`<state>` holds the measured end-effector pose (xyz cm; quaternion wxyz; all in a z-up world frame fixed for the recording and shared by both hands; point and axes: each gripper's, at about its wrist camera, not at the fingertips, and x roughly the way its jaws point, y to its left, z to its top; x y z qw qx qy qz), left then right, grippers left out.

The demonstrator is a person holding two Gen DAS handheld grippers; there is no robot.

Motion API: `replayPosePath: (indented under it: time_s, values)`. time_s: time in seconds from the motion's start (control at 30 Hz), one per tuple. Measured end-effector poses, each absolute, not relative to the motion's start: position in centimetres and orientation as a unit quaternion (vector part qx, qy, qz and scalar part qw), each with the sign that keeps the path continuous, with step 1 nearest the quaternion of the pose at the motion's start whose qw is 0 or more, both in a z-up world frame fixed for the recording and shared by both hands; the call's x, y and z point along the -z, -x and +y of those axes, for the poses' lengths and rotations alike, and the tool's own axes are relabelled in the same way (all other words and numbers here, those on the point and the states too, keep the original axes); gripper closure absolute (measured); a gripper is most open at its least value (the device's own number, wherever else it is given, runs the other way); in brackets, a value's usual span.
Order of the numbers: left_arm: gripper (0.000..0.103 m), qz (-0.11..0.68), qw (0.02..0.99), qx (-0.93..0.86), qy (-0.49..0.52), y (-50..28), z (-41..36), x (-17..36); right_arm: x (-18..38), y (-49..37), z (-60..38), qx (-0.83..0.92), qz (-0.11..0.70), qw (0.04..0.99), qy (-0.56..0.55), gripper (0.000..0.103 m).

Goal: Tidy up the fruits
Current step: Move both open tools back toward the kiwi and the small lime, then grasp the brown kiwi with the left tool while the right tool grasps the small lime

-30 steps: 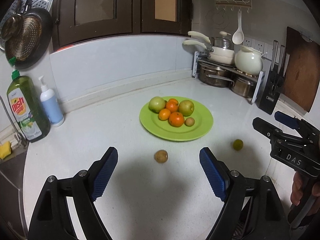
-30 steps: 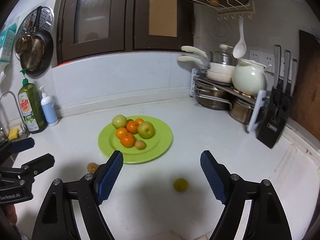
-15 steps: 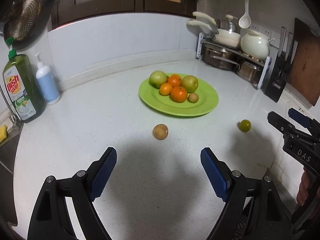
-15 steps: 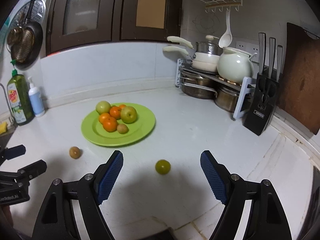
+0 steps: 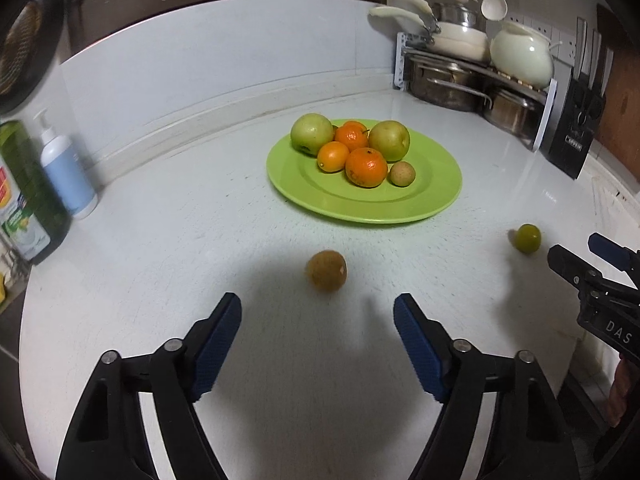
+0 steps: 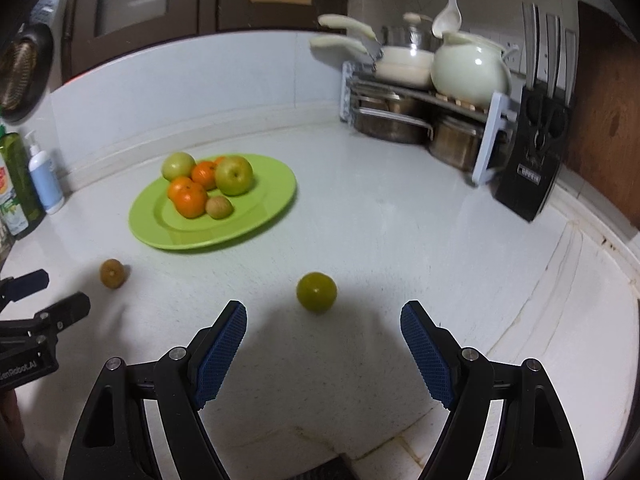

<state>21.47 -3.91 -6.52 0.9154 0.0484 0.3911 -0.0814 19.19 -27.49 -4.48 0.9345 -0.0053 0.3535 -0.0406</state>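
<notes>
A green plate on the white counter holds two green apples, three oranges and a small brown fruit; it also shows in the right wrist view. A loose brown fruit lies just ahead of my open, empty left gripper; it shows in the right wrist view too. A loose green citrus lies just ahead of my open, empty right gripper, and appears in the left wrist view.
A pot rack with pans and a cream pot stands at the back right, beside a black knife block. Dish soap and a pump bottle stand at the left by the sink edge.
Both grippers have moved down and forward. The brown fruit is now closer to the left fingers, the green citrus closer to the right fingers. Both stay open.
</notes>
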Motion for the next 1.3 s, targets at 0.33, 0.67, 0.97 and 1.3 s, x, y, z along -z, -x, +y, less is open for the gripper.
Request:
replayPosePath:
  time_s: [0.33,0.67,0.97,1.3]
  values:
    - [0.046,0.419,0.902,0.086,-0.055,-24.9,-4.8,8.4,6.3,-21.8,-28.3,0.046,0.389,0.92,-0.017,0.035]
    - [0.069,0.427,0.899,0.083,-0.059,-26.3,-5.1,8.9,7.2,-23.0,-28.4,0.041,0.399,0.916,-0.016,0.054]
    - [0.075,0.425,0.898,0.094,-0.061,-26.2,-5.4,8.8,7.3,-23.2,-28.5,0.027,0.398,0.917,-0.015,0.071]
    - [0.075,0.421,0.899,0.104,-0.065,-25.9,-5.7,8.6,7.0,-23.3,-28.6,0.011,0.39,0.92,-0.03,0.073]
